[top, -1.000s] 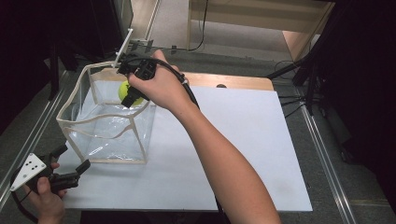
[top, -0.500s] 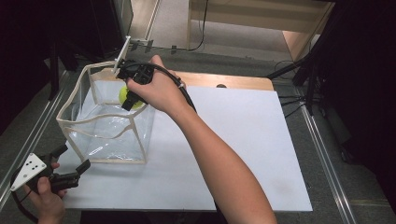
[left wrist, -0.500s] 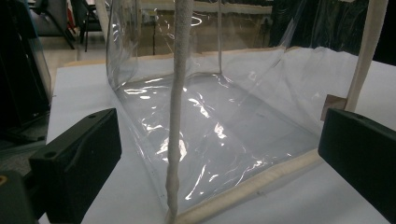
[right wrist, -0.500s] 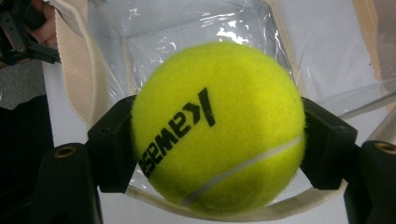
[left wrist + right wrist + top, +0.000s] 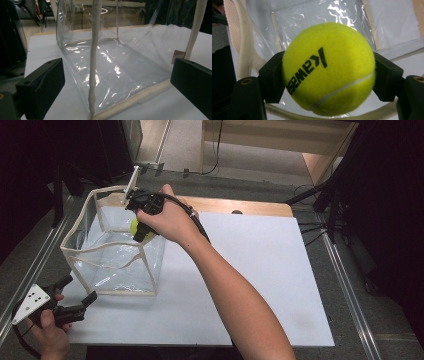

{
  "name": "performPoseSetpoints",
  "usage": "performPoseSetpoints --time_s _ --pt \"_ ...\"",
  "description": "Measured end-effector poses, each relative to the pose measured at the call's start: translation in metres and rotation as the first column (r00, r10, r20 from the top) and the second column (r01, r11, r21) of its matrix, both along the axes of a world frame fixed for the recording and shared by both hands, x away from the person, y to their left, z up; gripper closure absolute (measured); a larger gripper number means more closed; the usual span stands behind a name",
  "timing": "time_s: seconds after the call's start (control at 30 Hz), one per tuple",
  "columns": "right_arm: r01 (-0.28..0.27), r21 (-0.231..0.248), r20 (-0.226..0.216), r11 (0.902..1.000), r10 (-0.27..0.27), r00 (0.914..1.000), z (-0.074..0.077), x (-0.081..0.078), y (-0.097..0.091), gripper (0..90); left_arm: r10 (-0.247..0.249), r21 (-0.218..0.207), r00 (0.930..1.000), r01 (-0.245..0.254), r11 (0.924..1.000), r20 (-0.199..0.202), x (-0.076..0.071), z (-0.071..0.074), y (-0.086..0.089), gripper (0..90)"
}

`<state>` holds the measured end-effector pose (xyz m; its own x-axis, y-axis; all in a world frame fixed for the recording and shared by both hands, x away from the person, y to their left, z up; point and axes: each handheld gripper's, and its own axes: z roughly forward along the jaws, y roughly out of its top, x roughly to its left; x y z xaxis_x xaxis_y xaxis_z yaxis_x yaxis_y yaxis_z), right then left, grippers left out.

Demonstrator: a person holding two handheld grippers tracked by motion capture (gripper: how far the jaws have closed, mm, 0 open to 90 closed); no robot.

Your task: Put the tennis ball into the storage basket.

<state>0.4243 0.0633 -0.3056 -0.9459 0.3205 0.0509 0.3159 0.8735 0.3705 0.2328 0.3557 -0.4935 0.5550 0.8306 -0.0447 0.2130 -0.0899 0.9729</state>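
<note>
A yellow tennis ball (image 5: 328, 70) with black lettering sits squeezed between both black jaws of my right gripper (image 5: 328, 75). In the high view that gripper (image 5: 140, 231) points down into the open top of a clear plastic bag (image 5: 112, 262) with cream trim, the ball (image 5: 135, 226) just below the bag's rim. My left gripper (image 5: 75, 295) rests at the near left corner of the white board, jaws wide apart with nothing between them. In the left gripper view it faces the bag's near corner seam (image 5: 93, 62), a little short of it.
The bag stands on a white board (image 5: 260, 270) over a wooden tabletop (image 5: 250, 207). Metal rails run along both sides of the table. Black cables lie on the floor beyond the far edge. The board's right half is bare.
My right hand has sunk a little, bringing the ball lower into the bag's mouth. The left gripper has stayed where it was.
</note>
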Motion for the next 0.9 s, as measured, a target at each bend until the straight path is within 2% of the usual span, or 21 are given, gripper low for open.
performPoseSetpoints --time_s 0.1,0.13,0.27,0.33,0.57,0.63,0.73,0.9 --pt "-0.013 -0.027 -0.014 0.9996 0.013 0.9998 -0.004 0.0 0.002 23.6 0.0 0.0 1.0 0.0 1.0 0.0 0.0 0.0 0.0 0.0" --pt "-0.02 -0.051 -0.029 0.9985 0.019 0.9994 -0.008 0.0 0.005 23.4 0.0 0.0 1.0 0.0 1.0 0.0 0.0 0.0 0.0 0.0" --pt "-0.009 -0.085 -0.005 0.9963 0.009 0.9999 -0.01 -0.002 0.007 22.0 0.003 -0.005 1.0 -0.003 1.0 -0.001 0.0 0.0 0.0 0.0" --pt "-0.014 -0.074 -0.001 0.9972 0.014 0.9999 -0.01 -0.002 0.007 17.8 0.002 -0.005 1.0 -0.002 1.0 -0.002 0.0 0.0 0.0 0.0" --pt "-0.002 -0.053 0.023 0.9986 0.003 0.9997 -0.002 -0.005 0.004 14.6 0.004 -0.009 1.0 -0.004 1.0 -0.003 0.0 0.0 0.0 0.0" --pt "0.011 -0.046 0.031 0.9989 -0.01 0.9995 0.001 -0.006 0.002 9.9 0.004 -0.007 1.0 -0.004 1.0 -0.003 0.0 0.0 0.0 0.0" --pt "0.018 -0.026 0.056 0.9995 -0.016 0.9983 0.005 -0.007 -0.001 9.9 0.002 -0.005 1.0 -0.002 1.0 -0.001 0.0 0.0 0.0 0.0" --pt "0.028 0.001 0.059 0.9996 -0.028 0.9979 0.011 -0.008 -0.005 9.7 0.001 -0.002 1.0 -0.001 1.0 -0.001 0.0 0.0 0.0 0.0"
